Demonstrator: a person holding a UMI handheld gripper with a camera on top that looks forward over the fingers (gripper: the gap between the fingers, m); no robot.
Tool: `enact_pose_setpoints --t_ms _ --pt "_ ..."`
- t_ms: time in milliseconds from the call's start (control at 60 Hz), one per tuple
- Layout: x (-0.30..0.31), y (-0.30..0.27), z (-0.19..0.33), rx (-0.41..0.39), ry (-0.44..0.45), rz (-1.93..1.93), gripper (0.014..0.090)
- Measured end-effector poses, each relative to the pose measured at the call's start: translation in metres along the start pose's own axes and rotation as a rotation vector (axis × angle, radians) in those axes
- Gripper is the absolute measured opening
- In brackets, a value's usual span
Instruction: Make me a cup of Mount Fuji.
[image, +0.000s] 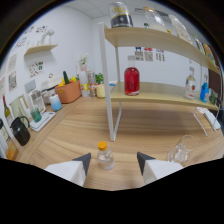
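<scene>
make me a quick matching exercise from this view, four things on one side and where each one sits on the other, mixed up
Things:
1. small bottle with orange cap
2. red jar
3. orange basket
4. clear glass

Places:
A. on the lower shelf
B. between the open gripper fingers
C. back of the table, by the wall
D. on the table beyond the right finger

Pairs: 1-B, 2-A, 3-C, 4-D

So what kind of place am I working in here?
Most likely a home-style drinks bar set up in an office or studio room. A wooden counter carries a white-framed shelf with liquor bottles and a red canister. A small orange-capped bottle stands between the open fingers.
</scene>
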Motion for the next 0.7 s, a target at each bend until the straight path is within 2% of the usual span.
enact_pose_setpoints --t_ms 150,333,433,700 --pt "0.055 -0.018 -0.046 0.076 0.047 -0.004 0.0859" --pt "0.145 0.002 -0.081 0.030 0.154 0.035 0.0860" --pt "0.189 -0.003 -0.095 0.029 0.203 0.053 0.0855" --pt "0.267 -0.105 -0.086 0.203 0.233 0.043 0.0857"
